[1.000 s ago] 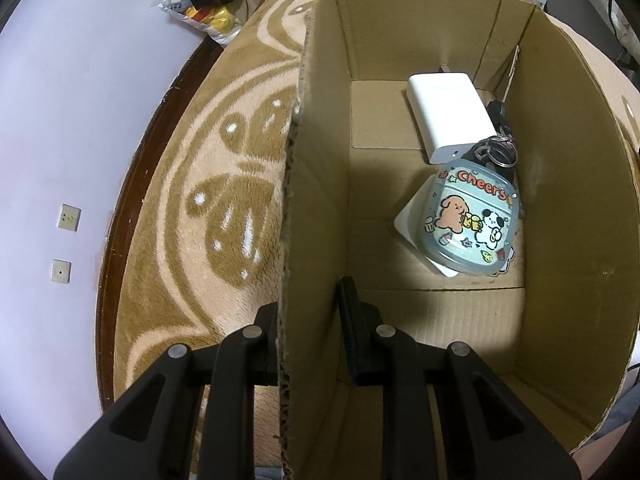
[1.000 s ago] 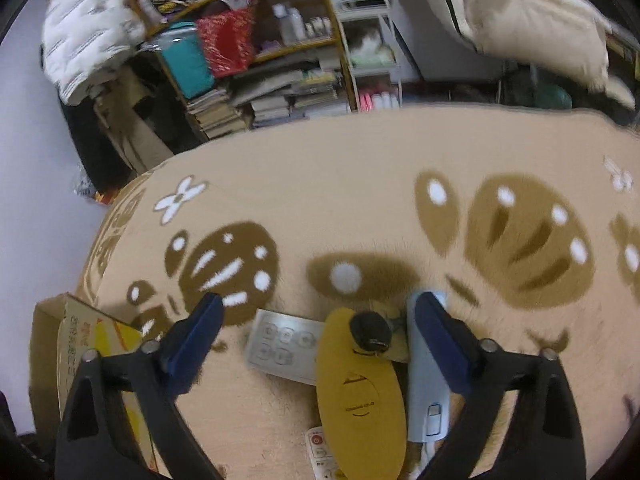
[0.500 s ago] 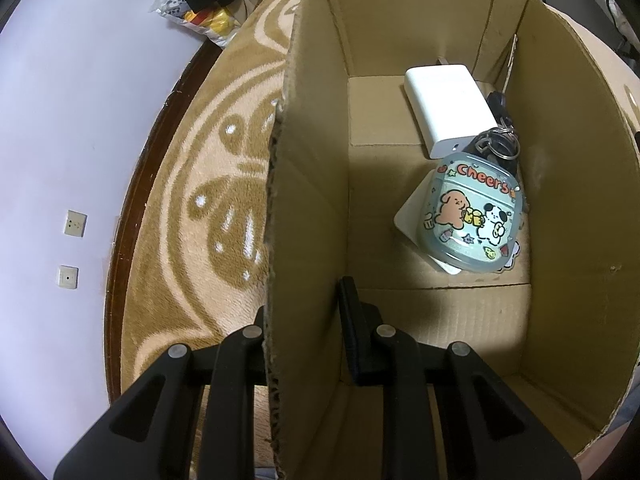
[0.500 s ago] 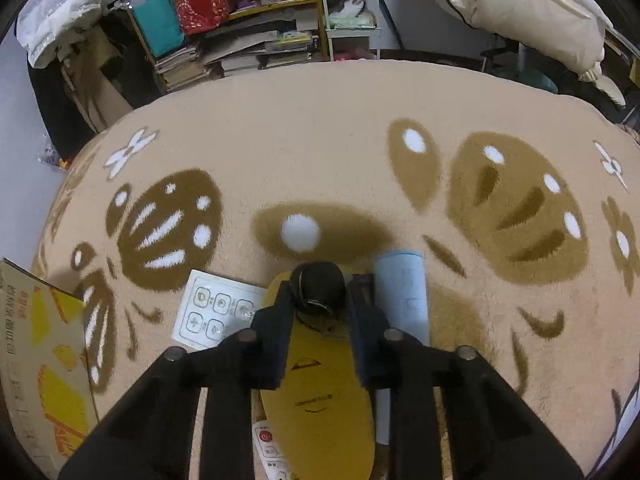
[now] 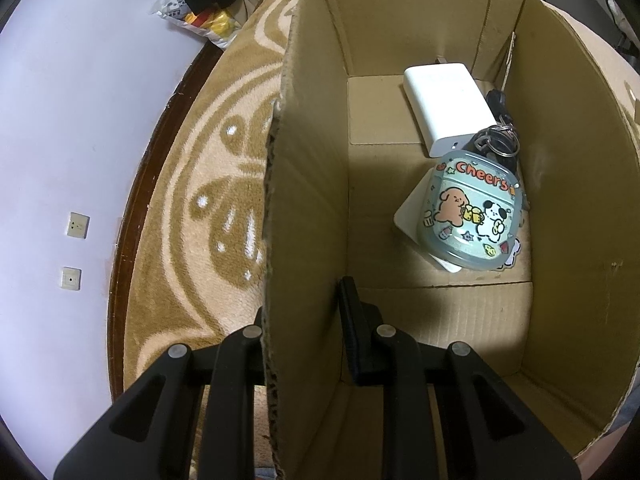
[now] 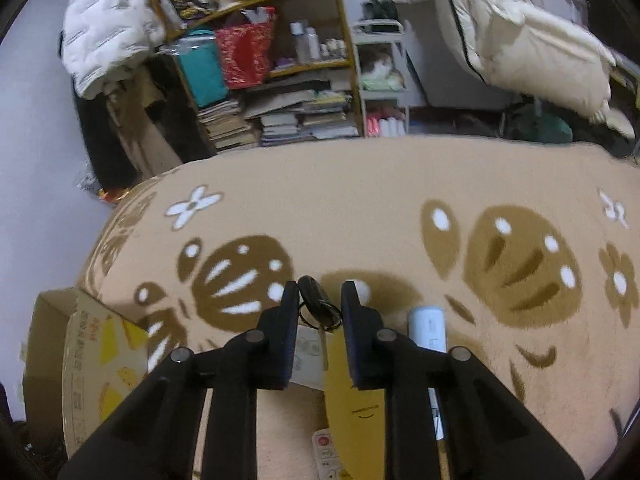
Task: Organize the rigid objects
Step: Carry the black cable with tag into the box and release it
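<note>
My left gripper (image 5: 304, 300) is shut on the left wall of an open cardboard box (image 5: 580, 200), one finger inside and one outside. In the box lie a white power bank (image 5: 448, 108), a cartoon "Cheers" case (image 5: 468, 220) and a bunch of keys (image 5: 496, 140). In the right wrist view my right gripper (image 6: 320, 292) has its jaws closing tight on a black key (image 6: 316, 300); the pads press its fob, and the ring and blade hang below. The key is held above the rug.
Under the right gripper on the patterned rug (image 6: 400, 200) lie a yellow oval object (image 6: 360, 400), a white button panel (image 6: 308, 356), a pale blue device (image 6: 428, 328) and a small remote (image 6: 326, 452). The box (image 6: 80, 352) stands at the left. Shelves (image 6: 280, 80) line the far side.
The right gripper went from wide open to shut on the black key and raised it off the yellow object. The left gripper kept its hold on the box wall.
</note>
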A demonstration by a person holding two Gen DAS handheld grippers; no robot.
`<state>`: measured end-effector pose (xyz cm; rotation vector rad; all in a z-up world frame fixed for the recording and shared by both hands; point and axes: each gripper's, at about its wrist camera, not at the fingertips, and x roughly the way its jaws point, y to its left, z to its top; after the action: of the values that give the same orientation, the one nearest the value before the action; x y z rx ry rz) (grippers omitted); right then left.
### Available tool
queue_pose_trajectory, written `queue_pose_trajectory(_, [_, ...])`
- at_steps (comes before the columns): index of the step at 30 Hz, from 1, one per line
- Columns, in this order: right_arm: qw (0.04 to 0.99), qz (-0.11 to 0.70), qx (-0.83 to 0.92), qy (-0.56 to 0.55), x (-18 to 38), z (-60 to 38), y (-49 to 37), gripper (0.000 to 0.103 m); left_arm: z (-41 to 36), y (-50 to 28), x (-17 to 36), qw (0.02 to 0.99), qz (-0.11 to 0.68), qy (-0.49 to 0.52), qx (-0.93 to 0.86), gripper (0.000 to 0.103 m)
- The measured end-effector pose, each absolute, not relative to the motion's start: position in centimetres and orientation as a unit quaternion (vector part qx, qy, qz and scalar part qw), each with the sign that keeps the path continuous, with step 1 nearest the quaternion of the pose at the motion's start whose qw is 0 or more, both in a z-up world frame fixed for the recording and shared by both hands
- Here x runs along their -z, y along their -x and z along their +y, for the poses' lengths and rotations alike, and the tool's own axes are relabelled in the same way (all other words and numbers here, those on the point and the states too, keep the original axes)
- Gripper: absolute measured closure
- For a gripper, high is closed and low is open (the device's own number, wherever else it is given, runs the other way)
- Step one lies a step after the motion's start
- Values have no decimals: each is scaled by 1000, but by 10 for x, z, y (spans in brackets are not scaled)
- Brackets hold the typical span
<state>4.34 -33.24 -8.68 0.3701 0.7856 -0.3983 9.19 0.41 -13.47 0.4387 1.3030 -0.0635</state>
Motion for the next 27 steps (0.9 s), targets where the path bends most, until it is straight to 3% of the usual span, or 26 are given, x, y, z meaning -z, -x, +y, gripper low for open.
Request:
queue_pose_trajectory(19, [961,270,21,-63,-13,-189,-25,81,3,-90,134,772,602,-202,30,82])
queue_pose_trajectory(27, [960,275,-47,-34,-11,-136,-36,81,5,-91,134,772,603,-200,31,82])
